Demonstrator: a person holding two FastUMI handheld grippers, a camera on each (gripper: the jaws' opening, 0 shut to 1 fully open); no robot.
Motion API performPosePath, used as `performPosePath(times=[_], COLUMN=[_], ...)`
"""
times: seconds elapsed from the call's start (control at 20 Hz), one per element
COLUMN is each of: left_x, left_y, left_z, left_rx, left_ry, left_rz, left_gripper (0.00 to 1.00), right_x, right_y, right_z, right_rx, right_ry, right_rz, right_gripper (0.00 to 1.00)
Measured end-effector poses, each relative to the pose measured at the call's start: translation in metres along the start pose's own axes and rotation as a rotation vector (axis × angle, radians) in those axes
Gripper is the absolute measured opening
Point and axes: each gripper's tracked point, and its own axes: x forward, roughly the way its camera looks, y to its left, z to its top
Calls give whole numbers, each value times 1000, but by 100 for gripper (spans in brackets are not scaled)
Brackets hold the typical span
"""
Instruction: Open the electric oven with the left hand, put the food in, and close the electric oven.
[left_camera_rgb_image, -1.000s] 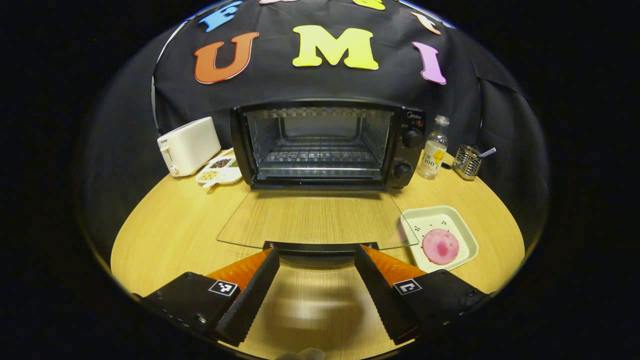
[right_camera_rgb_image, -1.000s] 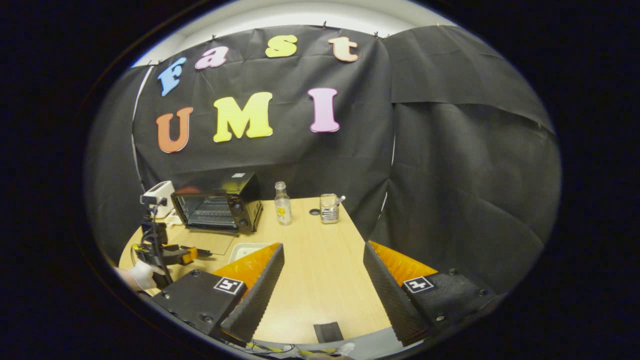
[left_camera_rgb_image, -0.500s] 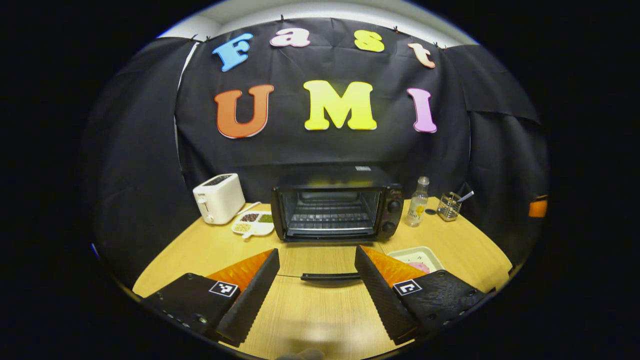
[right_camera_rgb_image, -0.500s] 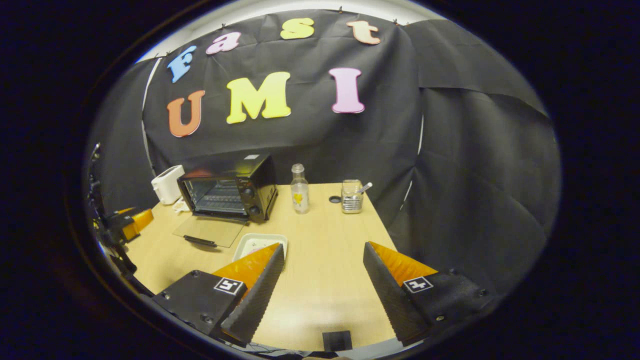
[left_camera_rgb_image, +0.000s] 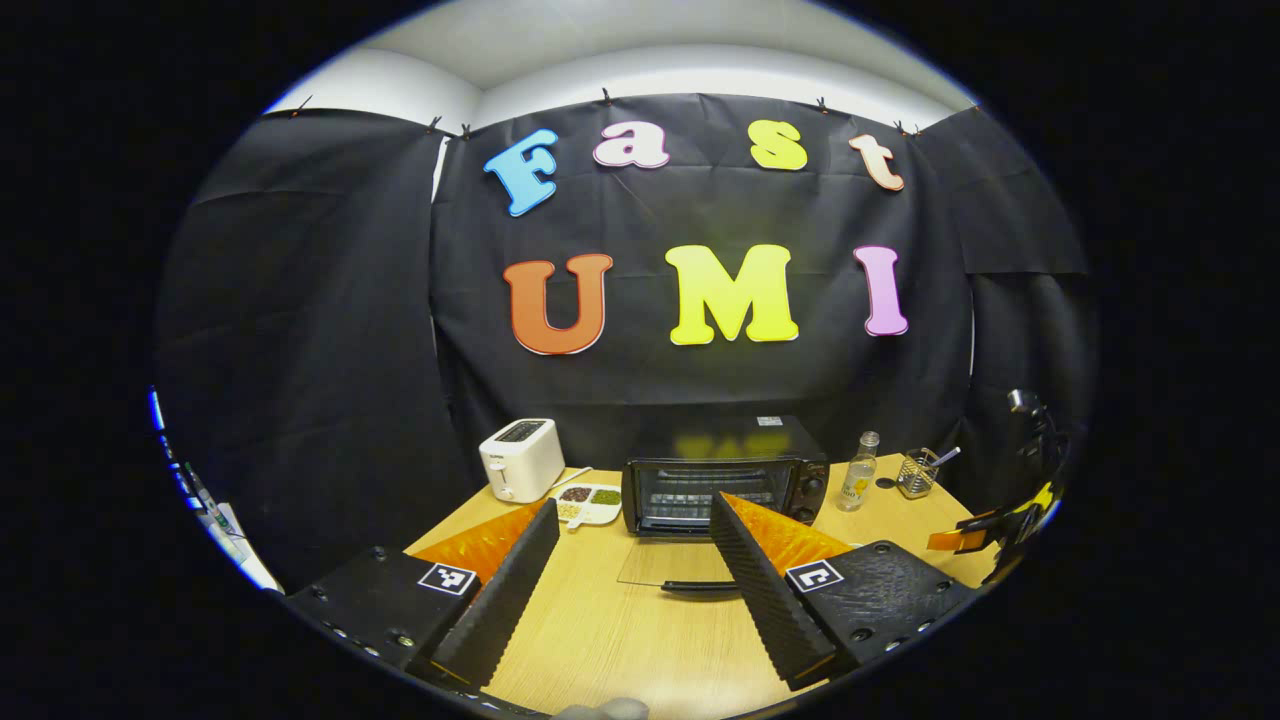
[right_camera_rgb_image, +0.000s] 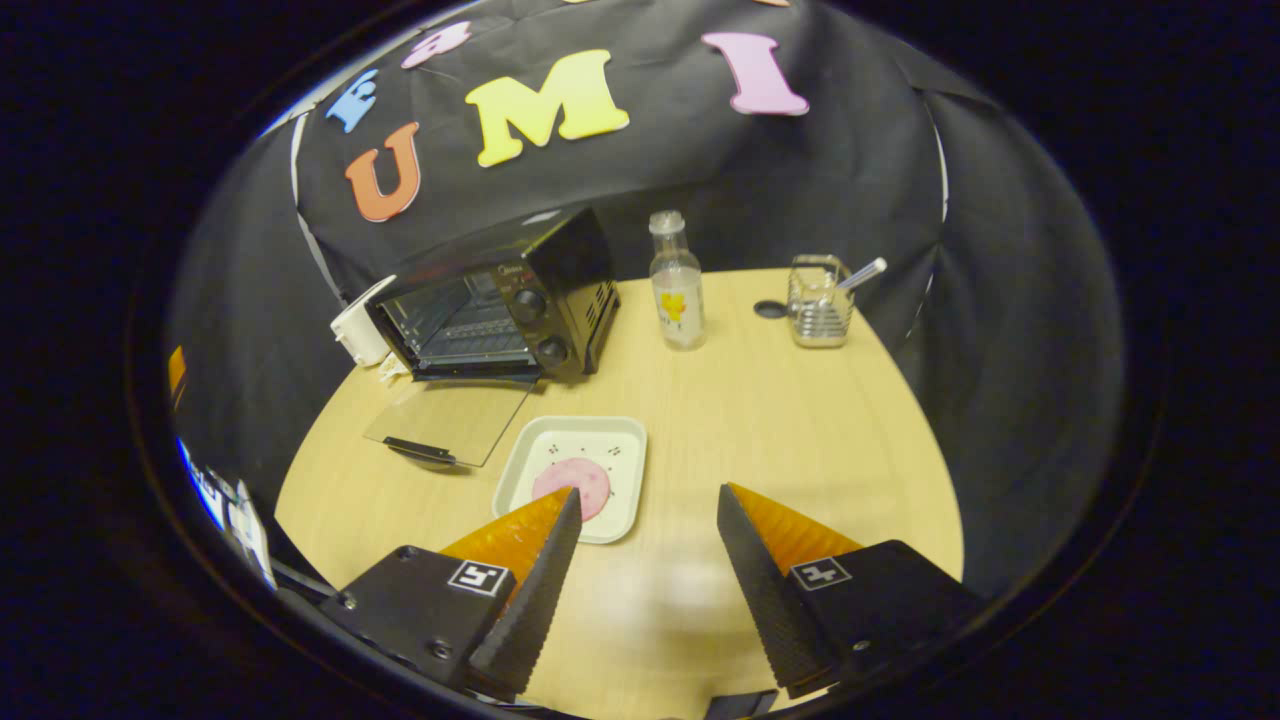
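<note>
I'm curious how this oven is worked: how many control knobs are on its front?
2. Both knobs sit on the oven's control panel, right of the open door: the upper knob above the lower knob. Nothing seems to hide others.

Left gripper view faces the oven (left_camera_rgb_image: 722, 485) from afar; right gripper view nearer, obliquely.

oven (right_camera_rgb_image: 500, 300) mouth unblocked, glass door (right_camera_rgb_image: 450, 420) lying flat

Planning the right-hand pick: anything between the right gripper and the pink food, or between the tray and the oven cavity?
Nothing visible. The right gripper is open just short of the tray holding the pink food. The oven door lies flat open.
</note>
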Motion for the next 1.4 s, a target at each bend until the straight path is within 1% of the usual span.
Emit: performPosePath(times=[0.05,0.1,0.25,0.3,0.45,0.55,0.6,0.65,0.7,0.75,0.8,0.85,0.9,0.95,1.0,1.05,1.15,1.25,1.4], left_x=[-7,-12,-27,-31,-41,-44,-47,-49,-52,-56,-58,-61,-62,-63,-64,-64,-63,-62,-58], left_y=[4,7,12,11,6,2,1,0,-2,-3,-4,-4,-5,-7,-10,-13,-21,-26,-34], left_z=[6,10,13,14,18,19,21,21,22,22,19,15,11,9,7,6,11,15,19], left_rx=[5,8,0,-9,-44,-44,-41,-40,-39,-41,-46,-54,-62,-72,-81,-89,-97,-87,-71], left_ry=[-14,-21,-12,-5,6,13,16,17,17,17,23,33,44,53,56,56,45,36,33], left_rz=[23,44,110,132,183,208,217,228,240,251,261,270,280,287,291,292,282,270,238], left_gripper=[100,97,96,96,96,96,96,96,96,96,96,96,96,96,96,97,97,96,96], right_x=[16,31,66,76,99,113,117,117,124,122,123,124,126,126,126,127,126,125,125], right_y=[2,4,4,4,5,1,-2,-4,-4,-4,-3,-2,-3,-3,-4,-3,-3,-3,-2], right_z=[-4,-9,-15,-16,-22,-24,-26,-24,-23,-21,-21,-21,-21,-21,-20,-20,-21,-20,-19], right_rx=[20,33,41,41,72,98,110,135,150,168,187,199,197,192,187,200,260,344,416], right_ry=[43,79,156,183,270,317,346,363,392,425,445,480,510,527,533,536,542,540,528], right_rz=[21,35,61,68,96,88,78,70,61,64,60,60,67,77,95,121,179,231,295], right_gripper=[80,76,69,60,51,43,36,31,19,19,13,4,11,10,3,4,2,2,1])
